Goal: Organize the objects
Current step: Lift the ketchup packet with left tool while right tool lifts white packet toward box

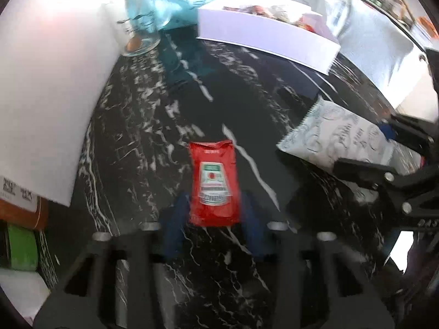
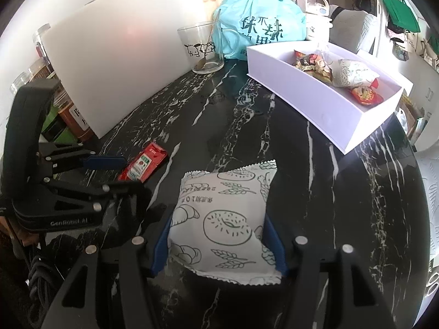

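Packets lying between blue gripper pads on black marbled table (image 2: 315, 164).

Left gripper (image 1: 215, 213) is standing apart around the near end of the red ketchup sachet (image 1: 214, 183), a flat glossy rectangle; whether the pads are touching it I cannot tell. Right gripper (image 2: 219, 235) is closing its fingers against both sides of the white bread packet (image 2: 227, 219), puffy, with crimped edges and line drawings. Behind, the white rectangular box (image 2: 315, 104) is holding crinkled snack packets, beside a clear glass mug (image 2: 203, 46).
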`<state>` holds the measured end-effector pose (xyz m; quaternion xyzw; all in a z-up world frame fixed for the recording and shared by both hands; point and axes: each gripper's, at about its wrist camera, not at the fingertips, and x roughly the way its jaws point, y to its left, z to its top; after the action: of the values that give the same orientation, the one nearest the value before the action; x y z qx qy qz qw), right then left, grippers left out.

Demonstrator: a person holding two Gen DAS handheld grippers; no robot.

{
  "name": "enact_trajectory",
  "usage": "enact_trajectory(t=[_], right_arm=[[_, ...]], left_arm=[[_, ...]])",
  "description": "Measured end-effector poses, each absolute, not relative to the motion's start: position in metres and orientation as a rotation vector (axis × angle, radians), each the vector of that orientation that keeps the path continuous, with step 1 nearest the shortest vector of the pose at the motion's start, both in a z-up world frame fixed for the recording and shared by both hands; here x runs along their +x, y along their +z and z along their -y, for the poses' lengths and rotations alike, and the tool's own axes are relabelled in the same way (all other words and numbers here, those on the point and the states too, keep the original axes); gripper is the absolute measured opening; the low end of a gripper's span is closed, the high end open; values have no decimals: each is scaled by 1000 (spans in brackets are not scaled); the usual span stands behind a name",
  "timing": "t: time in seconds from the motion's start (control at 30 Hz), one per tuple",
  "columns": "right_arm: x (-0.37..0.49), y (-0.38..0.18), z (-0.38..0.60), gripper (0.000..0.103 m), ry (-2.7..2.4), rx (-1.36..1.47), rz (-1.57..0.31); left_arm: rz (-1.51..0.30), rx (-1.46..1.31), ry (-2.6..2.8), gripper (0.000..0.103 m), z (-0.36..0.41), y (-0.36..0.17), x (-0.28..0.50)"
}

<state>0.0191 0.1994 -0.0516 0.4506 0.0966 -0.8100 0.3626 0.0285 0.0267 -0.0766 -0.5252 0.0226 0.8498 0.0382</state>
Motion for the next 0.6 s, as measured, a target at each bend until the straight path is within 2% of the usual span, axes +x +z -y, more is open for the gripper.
enact_trajectory(t=[0.07, 0.17, 0.27, 0.33, 0.6], right_arm=[[19, -52, -198, 63, -2077, 1158, -242], [19, -52, -197, 62, -2074, 1152, -235], [19, -52, -198, 61, -2067, 1151, -225], [19, -51, -198, 61, -2062, 1146, -224], [18, -33, -201, 61, -2072, 1093, -205]], left_arm=[[-97, -1598, 2587, 27, -30, -76, 29], [-147, -1593, 2576, 24, -35, -76, 29], [-84, -1585, 2551, 22, -35, -75, 28], [-33, -1576, 2525, 22, -35, -72, 27], [-77, -1524, 2574, 21, -38, -49, 22]])
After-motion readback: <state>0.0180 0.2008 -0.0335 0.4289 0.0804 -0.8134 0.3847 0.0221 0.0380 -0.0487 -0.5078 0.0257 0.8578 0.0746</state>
